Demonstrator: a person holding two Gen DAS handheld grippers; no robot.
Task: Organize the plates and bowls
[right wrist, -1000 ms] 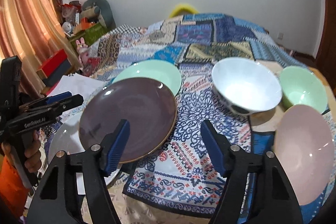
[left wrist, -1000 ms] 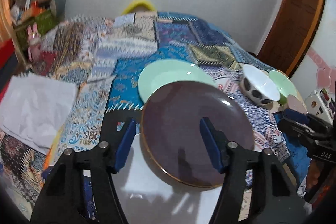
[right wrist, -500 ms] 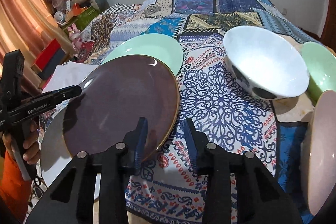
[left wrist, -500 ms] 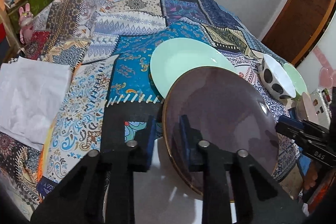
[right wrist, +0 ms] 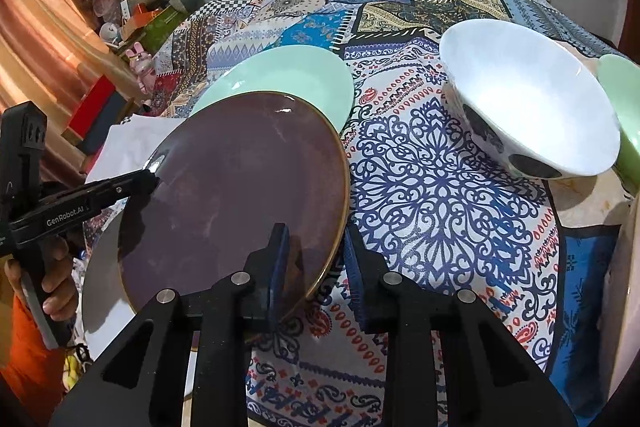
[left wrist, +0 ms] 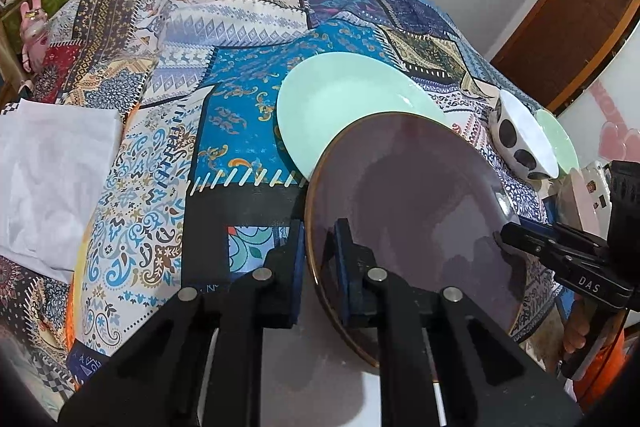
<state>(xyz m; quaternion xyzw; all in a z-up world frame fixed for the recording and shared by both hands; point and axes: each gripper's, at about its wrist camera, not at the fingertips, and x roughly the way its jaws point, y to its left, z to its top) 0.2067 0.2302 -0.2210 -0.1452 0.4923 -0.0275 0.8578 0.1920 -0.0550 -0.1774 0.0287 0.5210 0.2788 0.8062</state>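
Left wrist view: the left gripper (left wrist: 319, 259) is pinched on the near-left rim of the brown plate (left wrist: 404, 211), one blue pad under the rim and one on the plate's face. The brown plate lies partly over a white plate (left wrist: 316, 367) below it, and its far edge overlaps the mint plate (left wrist: 344, 99), which rests flat on the patterned cloth (left wrist: 240, 39). To the right stand the spotted bowl (left wrist: 520, 139) and, just behind it, the green bowl (left wrist: 560, 139). The right gripper (left wrist: 516, 233) reaches the brown plate's right rim from the side; from here its grip cannot be judged. A white sheet (left wrist: 48, 179) lies on the cloth at the left. Right wrist view: the right gripper (right wrist: 316, 267) straddles the near-right rim of the brown plate (right wrist: 240, 187). Its jaws are closing, the left pad on the plate's face, the right pad beside the rim with a gap showing; contact on that side cannot be confirmed. The left gripper (right wrist: 150, 181) meets the plate's far-left rim, held by a hand (right wrist: 56, 271). The mint plate (right wrist: 288, 83) lies beyond, partly covered by the brown one. The spotted bowl (right wrist: 532, 95) stands upright on the cloth (right wrist: 440, 187) to the right, the green bowl (right wrist: 624, 99) touching or just beside it at the frame edge.
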